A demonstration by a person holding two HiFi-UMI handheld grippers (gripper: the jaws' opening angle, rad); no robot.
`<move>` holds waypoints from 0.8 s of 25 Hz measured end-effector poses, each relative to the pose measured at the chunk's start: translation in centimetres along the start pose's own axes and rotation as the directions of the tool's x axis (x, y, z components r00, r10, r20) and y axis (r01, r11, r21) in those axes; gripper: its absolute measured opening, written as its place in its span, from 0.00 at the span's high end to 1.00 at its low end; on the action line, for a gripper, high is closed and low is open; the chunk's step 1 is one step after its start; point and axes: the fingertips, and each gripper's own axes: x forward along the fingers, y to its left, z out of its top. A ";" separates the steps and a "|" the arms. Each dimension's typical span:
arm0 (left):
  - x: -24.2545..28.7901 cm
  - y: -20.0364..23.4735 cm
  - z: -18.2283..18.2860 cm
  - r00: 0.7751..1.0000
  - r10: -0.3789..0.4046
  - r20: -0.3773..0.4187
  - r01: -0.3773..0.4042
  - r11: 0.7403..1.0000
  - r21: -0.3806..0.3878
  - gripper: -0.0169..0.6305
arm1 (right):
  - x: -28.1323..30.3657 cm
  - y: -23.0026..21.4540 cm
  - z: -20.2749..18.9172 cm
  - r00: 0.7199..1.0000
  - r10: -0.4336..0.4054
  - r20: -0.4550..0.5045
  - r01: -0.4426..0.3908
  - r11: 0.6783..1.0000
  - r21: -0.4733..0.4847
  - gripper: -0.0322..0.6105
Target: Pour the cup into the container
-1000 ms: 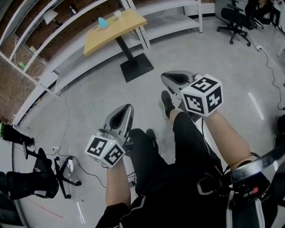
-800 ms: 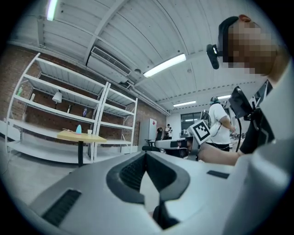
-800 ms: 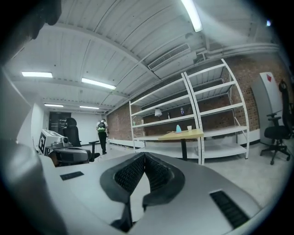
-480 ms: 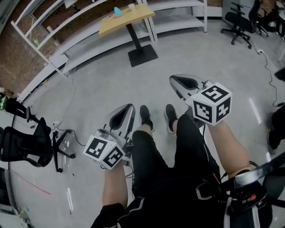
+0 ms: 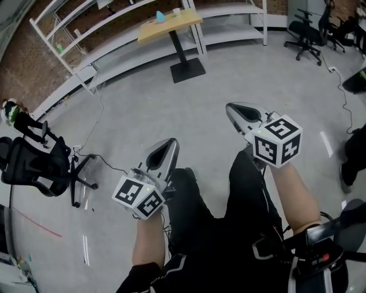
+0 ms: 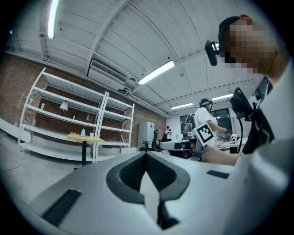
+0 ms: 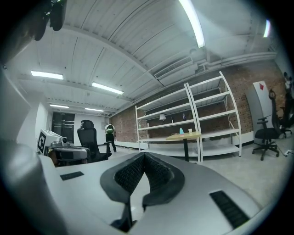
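Both are empty with jaws pressed together, left gripper point(image 5: 167, 144) and right gripper point(image 5: 233, 109), pointing level over bare floor. The small white cup point(image 5: 176, 10) sits on the wooden table point(image 5: 186, 19) way off at 12 o'clock, just beside the teal container point(image 5: 160, 16). Can't see how full it is. My guess is light and tippy, so I'd pinch mid-wall, gently.
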 end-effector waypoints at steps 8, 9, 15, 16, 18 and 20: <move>-3.0 -2.3 -1.1 1.000 0.005 -0.013 -0.005 1.000 0.003 0.97 | -2.9 2.3 -0.8 1.000 -0.015 -0.009 0.015 1.000 -0.027 0.95; -3.2 -2.3 -1.1 1.000 0.011 -0.016 -0.011 1.000 0.003 0.97 | -3.0 2.6 -0.9 1.000 -0.013 -0.008 0.013 0.999 -0.029 0.95; -4.0 -1.9 -0.8 1.000 0.030 -0.005 -0.030 1.000 -0.003 0.97 | -3.6 3.1 -0.3 1.000 -0.014 0.012 0.014 0.999 -0.028 0.95; -4.0 -1.8 -0.7 1.000 0.028 -0.004 -0.028 1.000 0.000 0.97 | -3.6 3.0 -0.1 1.000 -0.017 0.016 0.018 0.999 -0.030 0.95; -3.9 -1.5 -0.6 1.000 0.026 -0.002 -0.026 1.000 0.001 0.97 | -3.6 2.8 0.2 0.999 -0.025 0.022 0.026 0.999 -0.032 0.95; -3.8 -1.3 -0.4 1.000 0.031 0.003 -0.031 1.000 -0.003 0.97 | -3.5 2.6 0.3 0.999 -0.031 0.027 0.032 0.999 -0.032 0.95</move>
